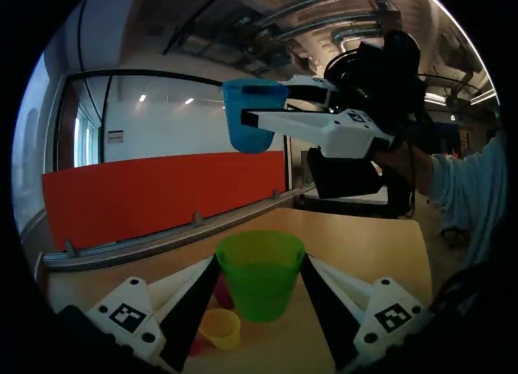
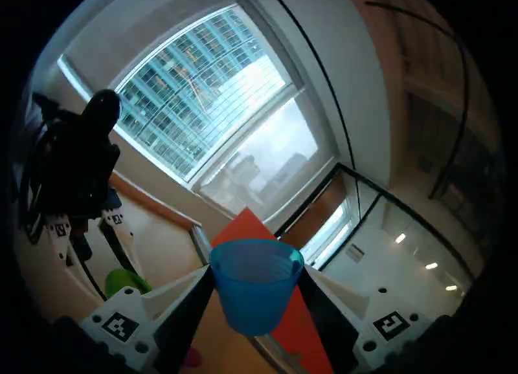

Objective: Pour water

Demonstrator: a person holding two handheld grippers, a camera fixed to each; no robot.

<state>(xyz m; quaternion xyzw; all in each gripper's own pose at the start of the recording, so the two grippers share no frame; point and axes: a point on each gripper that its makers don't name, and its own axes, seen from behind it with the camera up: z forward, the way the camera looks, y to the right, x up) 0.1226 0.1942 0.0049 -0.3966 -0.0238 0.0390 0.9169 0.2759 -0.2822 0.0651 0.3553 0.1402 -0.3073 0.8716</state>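
A green cup (image 1: 260,280) stands upright between the fingers of my left gripper (image 1: 259,283), which is shut on it just above the wooden table (image 1: 362,235). Higher up in the left gripper view, my right gripper (image 1: 249,105) holds a blue cup (image 1: 252,115) in the air, upright, above and behind the green cup. In the right gripper view the blue cup (image 2: 256,293) sits clamped between my right gripper's (image 2: 256,296) fingers, tilted against the window. The green cup (image 2: 126,282) and the left gripper's fingers (image 2: 84,244) show at the lower left there.
A small yellow cup (image 1: 221,327) and a pink cup (image 1: 223,291) stand on the table beside the green cup. An orange partition (image 1: 162,193) runs along the table's far edge. A person's sleeve (image 1: 469,186) is at the right.
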